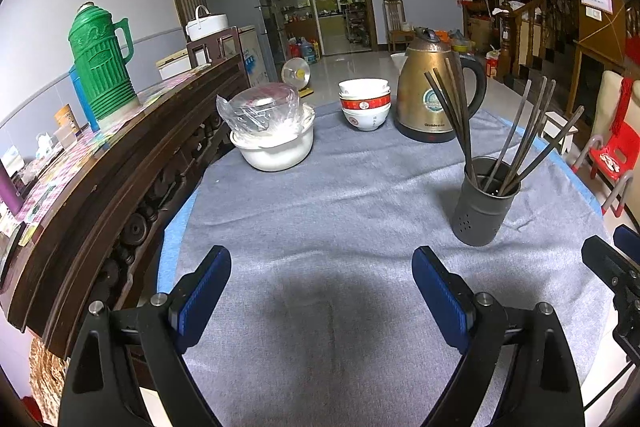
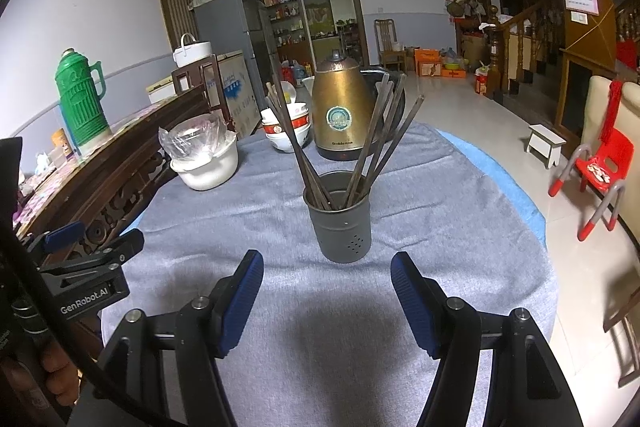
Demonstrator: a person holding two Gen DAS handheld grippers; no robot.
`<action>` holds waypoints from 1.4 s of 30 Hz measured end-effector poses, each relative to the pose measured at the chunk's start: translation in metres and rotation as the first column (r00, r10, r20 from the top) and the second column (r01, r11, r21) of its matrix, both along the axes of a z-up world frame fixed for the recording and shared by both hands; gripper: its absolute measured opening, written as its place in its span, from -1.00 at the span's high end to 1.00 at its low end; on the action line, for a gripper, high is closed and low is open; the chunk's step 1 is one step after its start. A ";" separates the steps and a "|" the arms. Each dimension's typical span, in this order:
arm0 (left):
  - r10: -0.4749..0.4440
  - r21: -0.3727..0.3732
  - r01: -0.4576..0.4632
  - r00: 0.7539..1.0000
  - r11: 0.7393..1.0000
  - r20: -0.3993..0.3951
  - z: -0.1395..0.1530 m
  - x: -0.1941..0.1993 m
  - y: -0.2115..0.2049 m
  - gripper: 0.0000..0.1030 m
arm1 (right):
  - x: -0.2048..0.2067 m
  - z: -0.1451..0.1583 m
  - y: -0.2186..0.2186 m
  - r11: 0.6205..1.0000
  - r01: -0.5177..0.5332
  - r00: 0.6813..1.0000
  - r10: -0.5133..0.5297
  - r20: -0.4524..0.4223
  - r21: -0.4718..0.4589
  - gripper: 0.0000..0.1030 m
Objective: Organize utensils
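Grey cloth covers the round counter [image 2: 460, 227], a living room with tiled floor beyond it. Nearest, the right gripper [image 2: 326, 301] hovers over bare cloth with its blue pads spread wide and nothing between them; the left gripper [image 1: 322, 291] is likewise wide apart and empty, off to the left. Just ahead of the right gripper stands the dark metal holder [image 2: 339, 217], upright, with the chopsticks [image 2: 378, 143] fanned out of it, some leaning left, most leaning right. They look thin, stiff, light and probably slick, so a grasp on the upper shaft, well above the rim, across the narrow width, seems best; taking several at once risks them sliding or scissoring. The holder looks light and narrow at the base, so a sideways pull on a stick could tip it. Farther back sit a white pot [image 2: 208, 167] with a plastic-wrapped bowl on it, stacked bowls [image 2: 286, 131] and a brass-coloured kettle [image 2: 340, 111]
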State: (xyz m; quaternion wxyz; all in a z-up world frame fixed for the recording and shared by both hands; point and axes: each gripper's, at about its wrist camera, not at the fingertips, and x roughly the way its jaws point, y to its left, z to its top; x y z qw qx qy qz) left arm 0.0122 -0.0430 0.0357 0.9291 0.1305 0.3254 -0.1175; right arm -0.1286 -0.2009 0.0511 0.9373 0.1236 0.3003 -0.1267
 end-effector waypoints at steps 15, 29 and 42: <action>0.005 -0.002 -0.005 1.000 1.000 -0.001 0.001 0.000 0.002 -0.79 | -0.001 0.002 0.000 1.000 0.003 1.000 -0.003 0.004 -0.008 -0.37; 0.012 -0.007 -0.012 1.000 1.000 -0.005 0.000 0.002 0.004 -0.79 | -0.001 0.005 0.000 1.000 0.007 1.000 -0.007 0.012 -0.010 -0.37; 0.023 -0.011 -0.023 1.000 1.000 -0.003 0.002 0.004 0.008 -0.78 | 0.001 0.007 0.005 1.000 0.011 1.000 -0.011 0.016 -0.012 -0.37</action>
